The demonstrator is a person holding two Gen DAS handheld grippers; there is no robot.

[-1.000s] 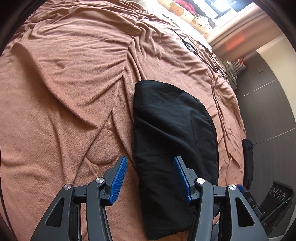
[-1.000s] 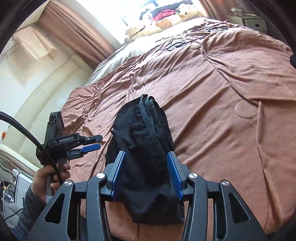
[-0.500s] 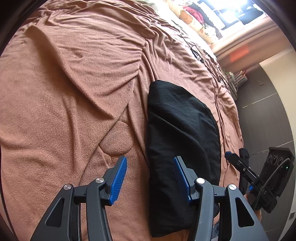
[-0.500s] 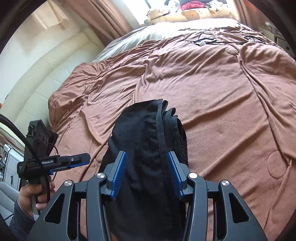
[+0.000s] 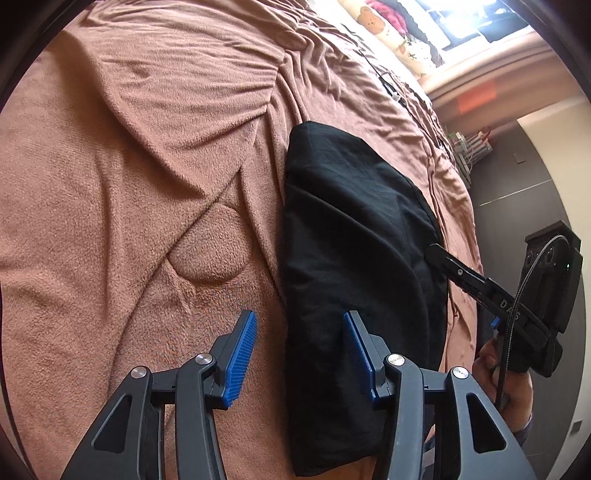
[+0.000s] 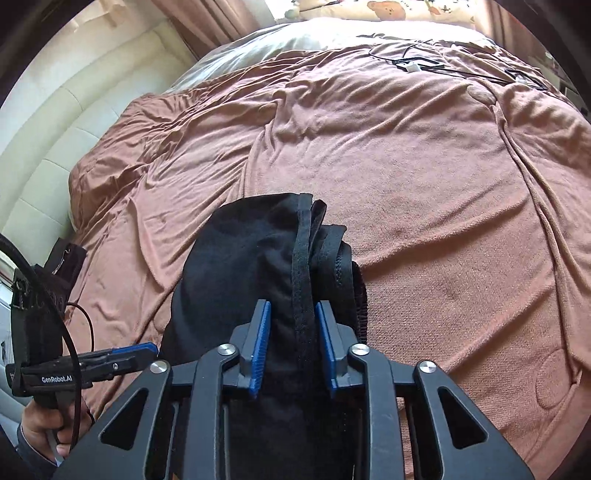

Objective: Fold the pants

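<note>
The black pants (image 5: 351,240) lie folded into a narrow bundle on the brown blanket (image 5: 129,184). My left gripper (image 5: 299,317) stands open astride the bundle's left edge, one pad over the cloth, the other over blanket, its jaws easing inward. Seen from the right wrist, the pants (image 6: 240,266) show stacked hems and a waistband along their right side. The jaws of my right gripper (image 6: 292,306) are closing, and a raised ridge of that black cloth fills the gap between the pads. From the left wrist, the right gripper (image 5: 434,246) reaches the bundle's right edge. The left gripper (image 6: 153,347) points at the bundle from the left.
The blanket (image 6: 424,184) covers the whole bed in wrinkles. Thin cables and a white charger (image 6: 413,66) lie near the far end, before the pillows (image 6: 384,9). A cream padded wall (image 6: 55,122) lies left of the bed. Dark floor (image 5: 517,177) lies past the bed's right edge.
My right gripper slid in over the pants and its pads came together on the cloth. In the left wrist view the right gripper has appeared at the bundle's right edge. The left gripper sank slightly.
</note>
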